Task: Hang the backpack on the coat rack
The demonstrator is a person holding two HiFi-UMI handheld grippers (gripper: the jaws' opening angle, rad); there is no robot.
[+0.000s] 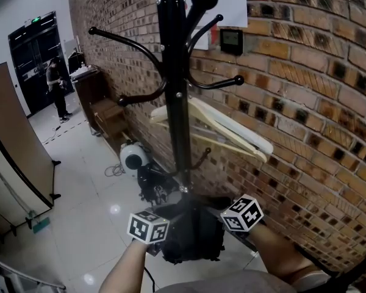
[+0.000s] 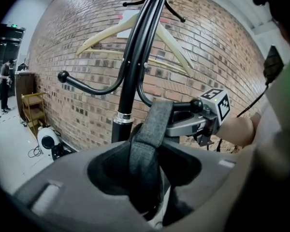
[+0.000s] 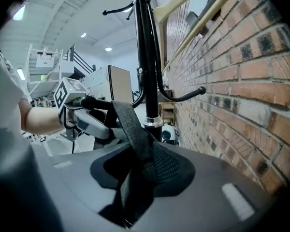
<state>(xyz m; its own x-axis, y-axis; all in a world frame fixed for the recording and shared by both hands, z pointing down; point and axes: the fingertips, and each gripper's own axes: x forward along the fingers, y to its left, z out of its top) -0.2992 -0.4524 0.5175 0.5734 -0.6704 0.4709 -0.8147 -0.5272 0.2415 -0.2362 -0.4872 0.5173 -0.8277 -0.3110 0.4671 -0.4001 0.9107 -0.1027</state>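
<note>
The black coat rack (image 1: 178, 102) stands against the brick wall, with curved, ball-tipped hooks. Low in the head view, both grippers hold the dark backpack (image 1: 192, 232) at the pole's foot. My left gripper (image 1: 165, 227) is on its left side and my right gripper (image 1: 227, 222) on its right. In the left gripper view, the grey strap (image 2: 149, 134) rises from the left gripper (image 2: 146, 190) and lies over a low hook (image 2: 186, 105). The right gripper view shows the same strap (image 3: 135, 134) running from the right gripper (image 3: 135, 192) up over that hook (image 3: 94, 102). Each gripper is shut on the strap.
A pale wooden hanger (image 1: 222, 128) hangs on the rack beside the brick wall (image 1: 305, 102). A white round device (image 1: 133, 157) and cables lie on the floor behind the pole. A wooden shelf (image 1: 107, 118), a partition board (image 1: 15, 148) and a distant person (image 1: 56, 89) are at the left.
</note>
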